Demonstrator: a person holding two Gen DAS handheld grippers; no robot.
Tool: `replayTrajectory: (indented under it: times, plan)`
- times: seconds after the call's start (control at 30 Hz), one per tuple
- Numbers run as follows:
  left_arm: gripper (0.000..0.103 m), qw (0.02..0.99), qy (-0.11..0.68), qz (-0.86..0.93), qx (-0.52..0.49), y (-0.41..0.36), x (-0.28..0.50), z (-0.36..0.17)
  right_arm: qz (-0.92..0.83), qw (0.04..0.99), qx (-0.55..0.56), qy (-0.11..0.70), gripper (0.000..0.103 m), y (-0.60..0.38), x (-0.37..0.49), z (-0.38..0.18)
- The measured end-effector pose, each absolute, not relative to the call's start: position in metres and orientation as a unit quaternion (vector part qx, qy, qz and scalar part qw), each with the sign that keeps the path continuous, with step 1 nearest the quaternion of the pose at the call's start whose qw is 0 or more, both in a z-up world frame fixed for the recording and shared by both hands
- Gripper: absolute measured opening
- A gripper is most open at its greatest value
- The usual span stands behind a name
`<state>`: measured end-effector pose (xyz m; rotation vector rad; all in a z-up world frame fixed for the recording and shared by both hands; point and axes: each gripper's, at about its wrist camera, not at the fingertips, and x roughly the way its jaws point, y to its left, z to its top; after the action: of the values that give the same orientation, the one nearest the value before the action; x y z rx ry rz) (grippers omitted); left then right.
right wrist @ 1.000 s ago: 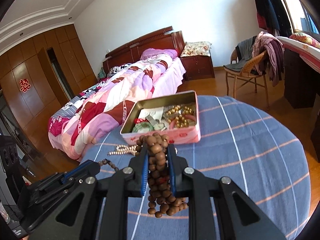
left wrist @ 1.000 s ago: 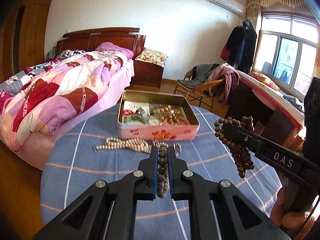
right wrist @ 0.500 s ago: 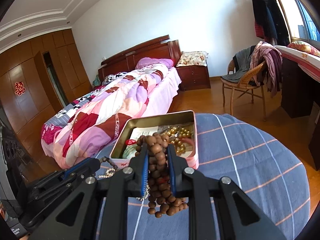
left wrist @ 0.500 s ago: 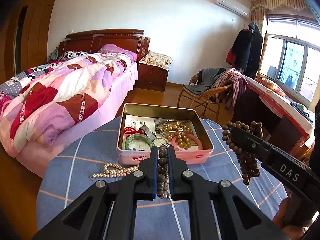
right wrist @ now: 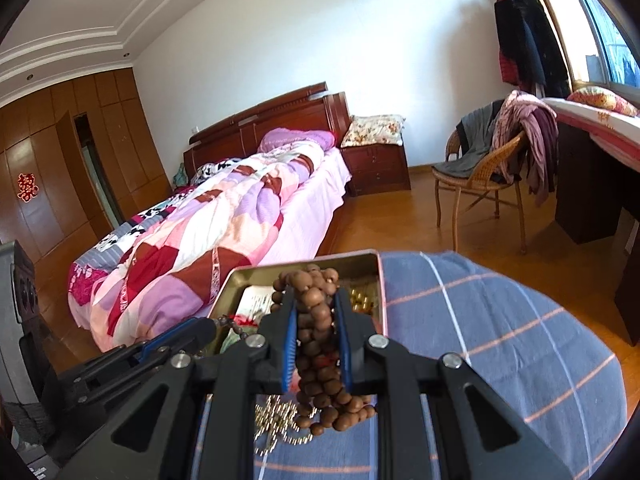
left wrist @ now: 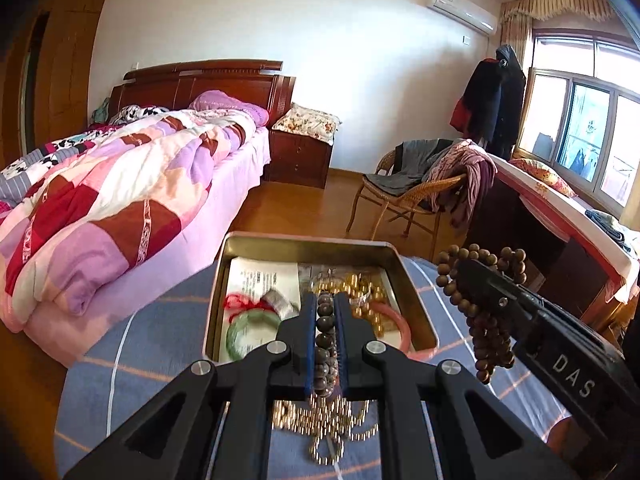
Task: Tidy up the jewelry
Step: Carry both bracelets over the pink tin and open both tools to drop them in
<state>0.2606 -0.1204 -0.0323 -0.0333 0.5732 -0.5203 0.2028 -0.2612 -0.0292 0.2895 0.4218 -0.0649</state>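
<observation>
Left gripper (left wrist: 325, 308): black angular linkage arms, triangular cut-outs near the base.
Left fingers (left wrist: 307, 336): black, lined with blue pads on the inner faces.
Screws: round silver heads at each linkage joint, four across.
Right gripper (right wrist: 316, 312): same black frame, blue-lined fingers (right wrist: 289, 340), silver screws.
Marking: white letters "DAS" on the right gripper's side, seen from the left wrist.

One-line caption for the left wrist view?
Left gripper clamps a dark bead strand over the open tin; right gripper alongside holds brown beads.
</observation>
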Motion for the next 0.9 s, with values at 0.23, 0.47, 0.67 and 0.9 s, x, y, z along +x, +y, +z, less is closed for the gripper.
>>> replayTrajectory:
  times: [0.23,0.47,0.67,0.9]
  plan:
    - [0.008,0.929,0.267,-0.255,-0.029,-0.129,0.292,-0.020,-0.041,0.967,0.157,0.198,0.021,-0.275,0.233,-0.023]
    - [0.008,0.929,0.281,-0.239,-0.034,-0.135,0.327,-0.038,-0.051,0.955,0.167,0.238,0.021,-0.278,0.273,-0.055]
    - [0.008,0.926,0.314,-0.210,-0.012,-0.147,0.338,-0.065,-0.046,0.949,0.163,0.267,0.021,-0.278,0.278,-0.079]
    - [0.010,0.925,0.335,-0.178,0.025,-0.155,0.338,-0.073,-0.046,0.947,0.172,0.269,0.044,-0.282,0.279,-0.079]
